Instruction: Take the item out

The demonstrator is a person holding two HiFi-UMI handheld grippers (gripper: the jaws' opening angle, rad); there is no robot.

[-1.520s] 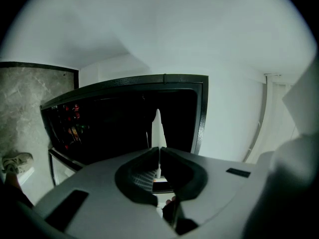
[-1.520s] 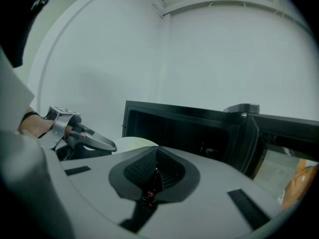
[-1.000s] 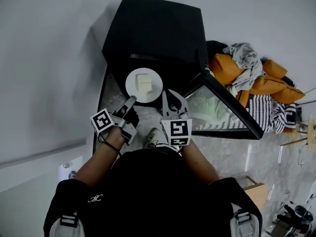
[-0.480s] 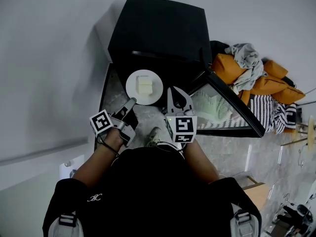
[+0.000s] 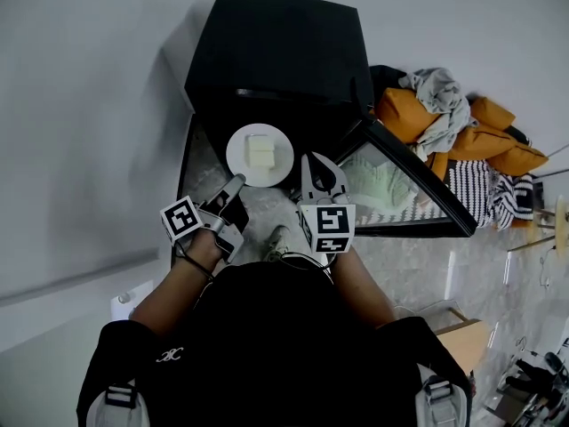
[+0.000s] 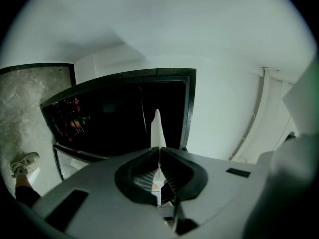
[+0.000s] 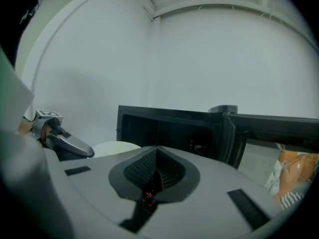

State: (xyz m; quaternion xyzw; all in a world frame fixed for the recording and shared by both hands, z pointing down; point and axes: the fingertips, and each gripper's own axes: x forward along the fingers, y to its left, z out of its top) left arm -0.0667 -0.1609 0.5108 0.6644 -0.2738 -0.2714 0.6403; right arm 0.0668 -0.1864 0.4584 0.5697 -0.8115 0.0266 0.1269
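Note:
A white plate [image 5: 259, 155] carrying a pale yellow block [image 5: 260, 152] hangs in front of the open black microwave [image 5: 277, 53]. My left gripper [image 5: 236, 183] is shut on the plate's near rim. In the left gripper view the plate [image 6: 157, 130] shows edge-on as a thin white sliver pinched between the jaws, with the dark microwave cavity [image 6: 114, 118] behind. My right gripper [image 5: 317, 162] is just right of the plate, shut with nothing in it. In the right gripper view the plate [image 7: 115, 146] and the left gripper [image 7: 65, 142] show at the left.
The microwave door [image 5: 404, 185] stands swung open to the right. A heap of orange, grey and striped clothes [image 5: 453, 136] lies further right. The person's shoe [image 5: 276, 245] is on the marbled floor below. A white wall [image 5: 80, 105] is at the left.
The right gripper has drifted slightly right and up beside the plate. The plate and left gripper have barely moved.

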